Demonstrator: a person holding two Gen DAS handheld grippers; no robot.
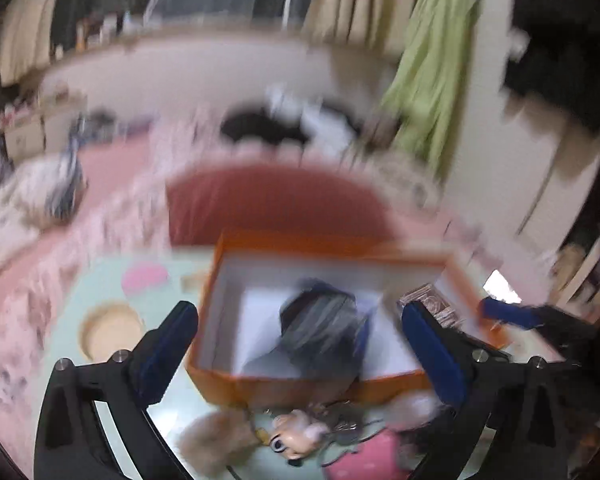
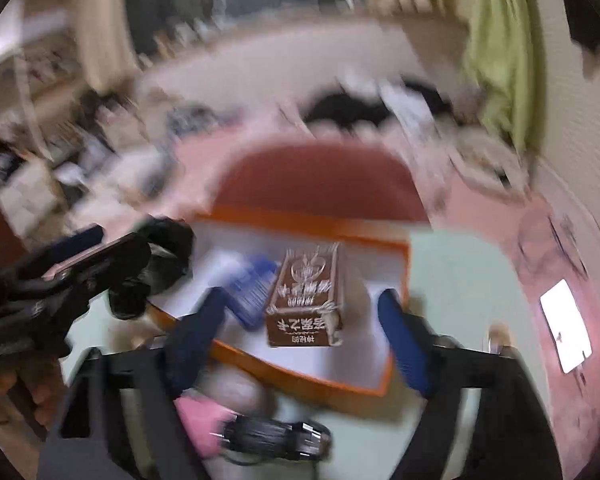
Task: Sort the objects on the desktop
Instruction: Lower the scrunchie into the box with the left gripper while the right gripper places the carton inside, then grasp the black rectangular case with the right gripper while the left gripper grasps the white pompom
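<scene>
Orange cardboard walls frame the open box [image 1: 300, 388] at the centre of the left wrist view, white inside, with a dark bundle [image 1: 320, 332] lying in it. Left hand-held gripper [image 1: 300, 344] stands wide apart, nothing between its blue pads, one finger either side of the box's near wall. In the right wrist view the right hand-held gripper [image 2: 304, 340] is also parted and empty; a brown printed carton [image 2: 308, 300] sits in the box between and beyond its fingers, a blue item [image 2: 252, 288] just beside it. Pale green counter [image 2: 460, 280] lies bare at centre right, open room there. Near edge is crowded: a pink pouch [image 1: 368, 460], a doll's head [image 1: 292, 436] and a furry lump [image 1: 216, 440] at the bottom of the left view. Everything is smeared with blur; the bundle's nature is unclear, and the carton's print is unreadable.
</scene>
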